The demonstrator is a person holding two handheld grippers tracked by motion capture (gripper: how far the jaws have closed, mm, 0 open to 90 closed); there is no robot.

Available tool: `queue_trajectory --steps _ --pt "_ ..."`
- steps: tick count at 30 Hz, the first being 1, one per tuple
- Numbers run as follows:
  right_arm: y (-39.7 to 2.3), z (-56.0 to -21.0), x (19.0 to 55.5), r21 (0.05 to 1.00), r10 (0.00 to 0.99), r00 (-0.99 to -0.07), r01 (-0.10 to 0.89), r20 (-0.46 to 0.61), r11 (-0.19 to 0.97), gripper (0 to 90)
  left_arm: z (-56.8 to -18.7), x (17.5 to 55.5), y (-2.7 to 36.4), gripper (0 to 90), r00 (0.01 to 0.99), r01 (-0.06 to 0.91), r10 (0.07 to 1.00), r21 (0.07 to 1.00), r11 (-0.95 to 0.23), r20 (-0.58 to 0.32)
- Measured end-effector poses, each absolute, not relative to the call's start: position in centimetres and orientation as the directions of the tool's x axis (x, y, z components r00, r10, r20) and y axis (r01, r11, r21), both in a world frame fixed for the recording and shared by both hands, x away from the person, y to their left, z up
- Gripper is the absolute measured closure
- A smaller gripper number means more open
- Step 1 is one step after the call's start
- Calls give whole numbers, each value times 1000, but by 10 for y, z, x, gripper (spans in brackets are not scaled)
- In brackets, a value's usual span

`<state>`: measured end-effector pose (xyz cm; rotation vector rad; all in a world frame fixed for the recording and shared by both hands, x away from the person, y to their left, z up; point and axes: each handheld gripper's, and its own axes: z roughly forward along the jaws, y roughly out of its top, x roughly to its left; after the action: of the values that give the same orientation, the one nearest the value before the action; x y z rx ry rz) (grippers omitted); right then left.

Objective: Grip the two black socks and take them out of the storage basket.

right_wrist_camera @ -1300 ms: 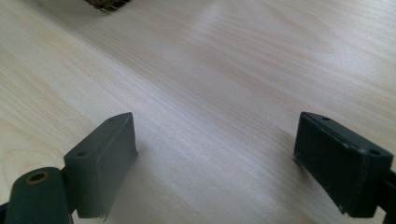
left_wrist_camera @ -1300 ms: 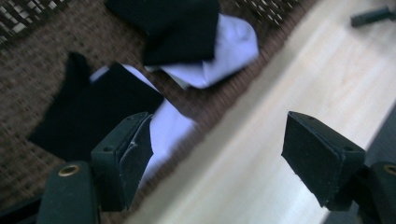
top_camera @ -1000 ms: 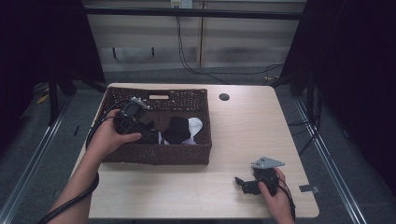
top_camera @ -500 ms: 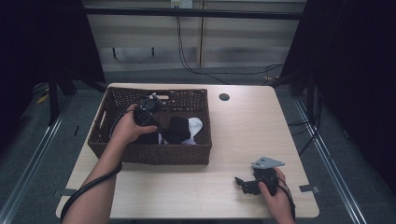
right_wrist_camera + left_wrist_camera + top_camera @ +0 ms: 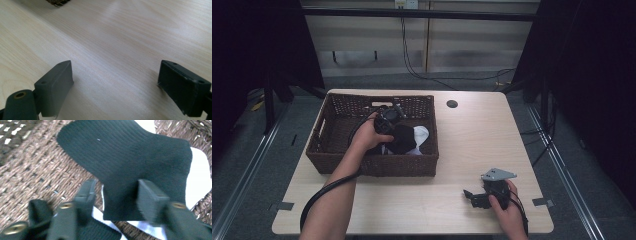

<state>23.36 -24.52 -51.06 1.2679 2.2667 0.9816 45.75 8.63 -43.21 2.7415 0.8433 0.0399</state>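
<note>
The high view looks forward and down on the whole counter (image 5: 462, 150) from far up. The left tool's camera sits very close above the basket (image 5: 30, 170) floor. The right tool's camera sits low over bare counter near the front right corner.

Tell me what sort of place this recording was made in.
Probably a lab or studio recording bay, not a home. A bare light-wood table stands between black curtains, with cables down the back wall and metal rails on the grey floor. The wicker basket of socks looks like a staged prop.
</note>
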Motion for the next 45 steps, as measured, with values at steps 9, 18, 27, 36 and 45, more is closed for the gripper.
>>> queue_trajectory --steps 9,18,27,36,45 --pt "-245 -511 234 722 847 -532 593 20 356 118 -419 453 84 865 838 545 534 206 -813 -110" --pt "-245 -510 234 720 849 -528 598 24 352 118 -384 451 95 866 822 568 547 159 -808 -157" --pt "-245 -510 234 720 848 -529 597 23 353 118 -354 451 97 866 808 586 568 120 -801 -156" --pt "-245 -510 234 721 847 -531 595 21 355 118 -320 451 98 866 811 583 568 108 -805 -142" --pt "-245 -510 234 721 848 -530 595 20 355 118 -282 443 101 866 818 574 561 134 -808 -124"
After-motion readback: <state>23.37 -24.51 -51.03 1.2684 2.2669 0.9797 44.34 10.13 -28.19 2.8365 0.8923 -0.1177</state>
